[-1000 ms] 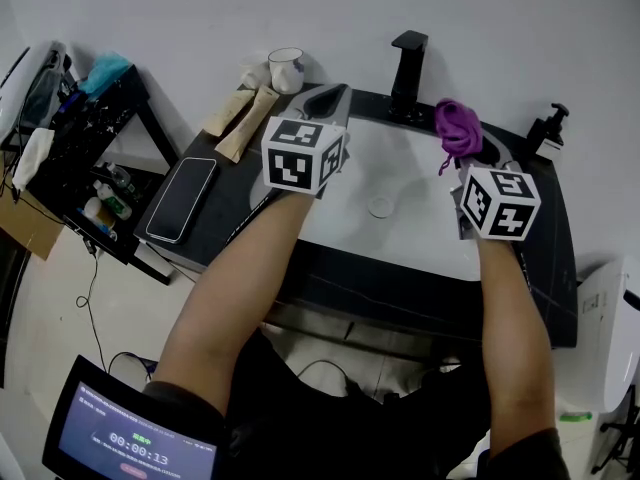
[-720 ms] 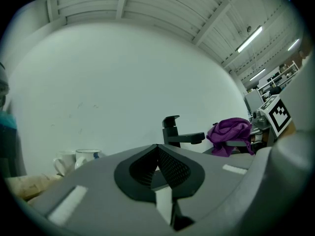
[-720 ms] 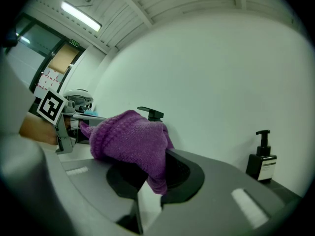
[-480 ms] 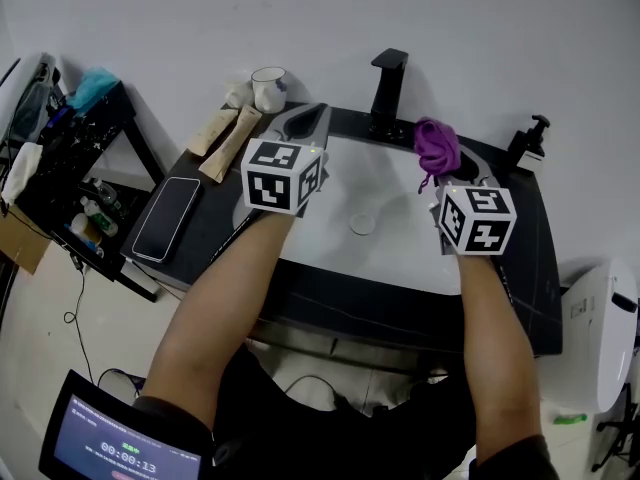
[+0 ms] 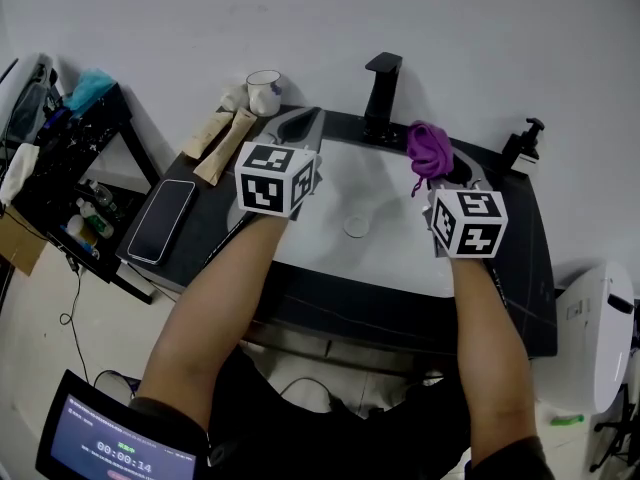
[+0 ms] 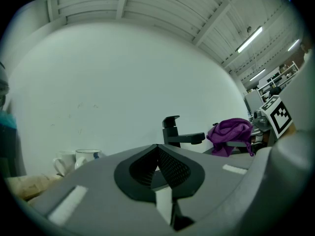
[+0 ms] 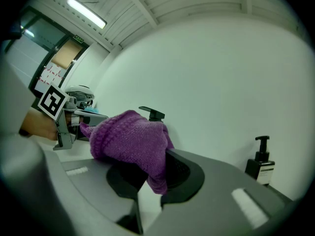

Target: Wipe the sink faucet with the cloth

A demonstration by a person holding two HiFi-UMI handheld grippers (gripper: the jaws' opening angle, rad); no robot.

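Note:
The black faucet (image 5: 381,93) stands at the back rim of the white sink (image 5: 385,253). My right gripper (image 5: 441,168) is shut on a bunched purple cloth (image 5: 428,148), held above the sink just right of the faucet and in front of it, apart from it. In the right gripper view the cloth (image 7: 130,141) bulges out of the right gripper (image 7: 152,173) and hides most of the faucet (image 7: 152,114). My left gripper (image 5: 303,125) hovers over the sink's left rim, shut on nothing. The left gripper view shows the left gripper (image 6: 158,154), the faucet (image 6: 173,134) and the cloth (image 6: 230,134).
A black soap dispenser (image 5: 522,148) stands at the counter's right back corner. A mug (image 5: 264,90) and tan packets (image 5: 222,133) lie at the back left, and a phone (image 5: 165,220) on the left counter. A cluttered shelf (image 5: 60,158) stands further left.
The head view has shifted a little. Both grippers keep nearly the same place relative to the faucet, and the right one stays shut on the cloth.

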